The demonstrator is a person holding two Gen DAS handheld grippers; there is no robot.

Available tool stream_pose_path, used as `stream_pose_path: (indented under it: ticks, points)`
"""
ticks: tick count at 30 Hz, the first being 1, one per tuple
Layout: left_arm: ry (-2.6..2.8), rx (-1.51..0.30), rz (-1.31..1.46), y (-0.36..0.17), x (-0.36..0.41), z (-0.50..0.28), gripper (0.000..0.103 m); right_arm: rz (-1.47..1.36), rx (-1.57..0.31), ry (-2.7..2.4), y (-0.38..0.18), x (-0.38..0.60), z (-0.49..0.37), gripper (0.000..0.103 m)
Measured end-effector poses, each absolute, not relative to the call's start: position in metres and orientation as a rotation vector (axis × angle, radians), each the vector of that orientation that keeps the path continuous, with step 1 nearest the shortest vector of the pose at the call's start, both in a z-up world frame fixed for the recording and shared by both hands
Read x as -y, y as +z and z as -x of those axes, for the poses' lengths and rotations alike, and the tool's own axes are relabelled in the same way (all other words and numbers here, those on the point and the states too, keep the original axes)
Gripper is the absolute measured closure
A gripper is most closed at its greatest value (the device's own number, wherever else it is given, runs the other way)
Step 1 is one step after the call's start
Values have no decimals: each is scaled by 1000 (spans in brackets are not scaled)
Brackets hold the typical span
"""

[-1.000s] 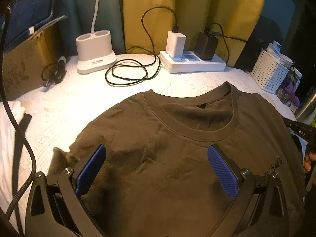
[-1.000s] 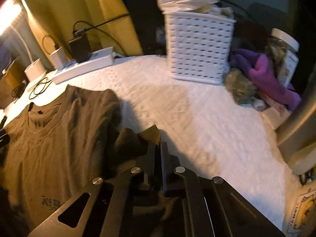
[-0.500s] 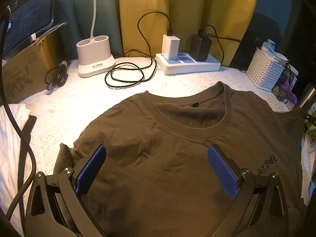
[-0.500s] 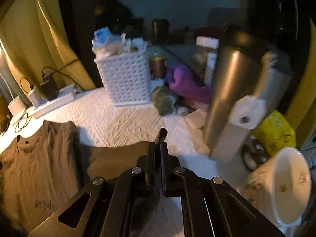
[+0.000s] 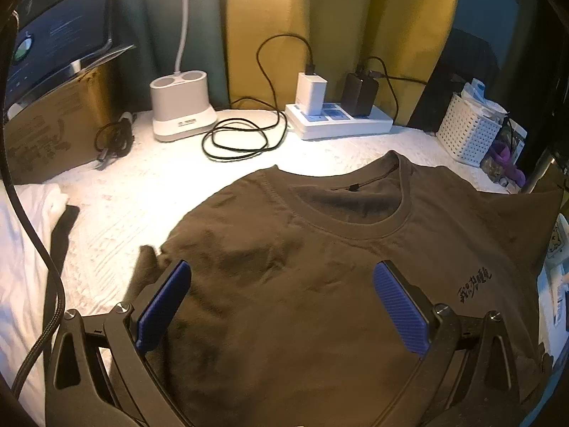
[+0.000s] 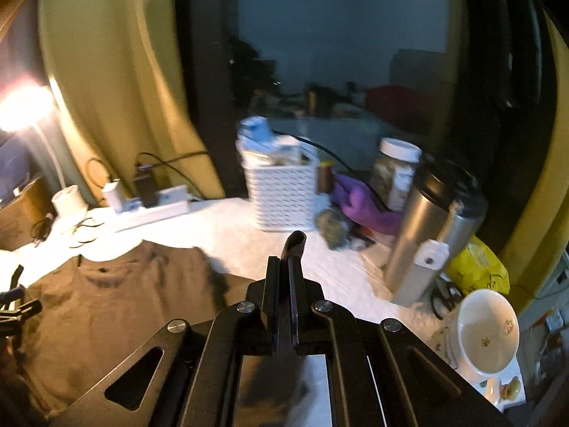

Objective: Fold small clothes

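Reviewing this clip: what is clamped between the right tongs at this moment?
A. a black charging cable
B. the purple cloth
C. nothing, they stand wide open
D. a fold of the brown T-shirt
D: the right tongs are shut on a dark fold of the brown T-shirt, whose pinched edge sticks up past the tips.

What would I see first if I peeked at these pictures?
A big brown T-shirt spread on the white table cover, with the left tongs wide open over it. The right tongs are shut on a pinch of the shirt's side, lifting it up. Behind, a white basket and a shiny steel flask stand by yellow curtains.
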State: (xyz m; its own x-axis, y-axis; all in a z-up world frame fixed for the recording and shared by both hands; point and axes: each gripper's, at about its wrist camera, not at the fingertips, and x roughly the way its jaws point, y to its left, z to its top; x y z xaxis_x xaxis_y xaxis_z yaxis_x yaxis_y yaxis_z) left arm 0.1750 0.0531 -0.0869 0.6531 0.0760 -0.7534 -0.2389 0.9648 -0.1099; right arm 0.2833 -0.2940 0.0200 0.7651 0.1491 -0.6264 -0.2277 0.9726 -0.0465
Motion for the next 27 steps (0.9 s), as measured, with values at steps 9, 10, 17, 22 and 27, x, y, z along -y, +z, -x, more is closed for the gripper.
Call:
stream_pose_path:
  ticks: [9, 10, 17, 22, 27]
  points:
    - [192, -814, 232, -86, -79, -150, 2, 174, -677, 323, 23, 221, -261, 99]
    - [194, -811, 234, -86, -82, -148, 2, 180, -682, 334, 21, 215, -259, 99]
    - [217, -805, 258, -93, -106, -127, 2, 198, -795, 413, -29, 158, -252, 99]
    - [228, -808, 290, -98, -121, -117, 2, 228, -893, 431, -74, 132, -245, 99]
    - [236, -800, 310, -97, -129, -111, 2, 270, -987, 439, -116, 114, -239, 90]
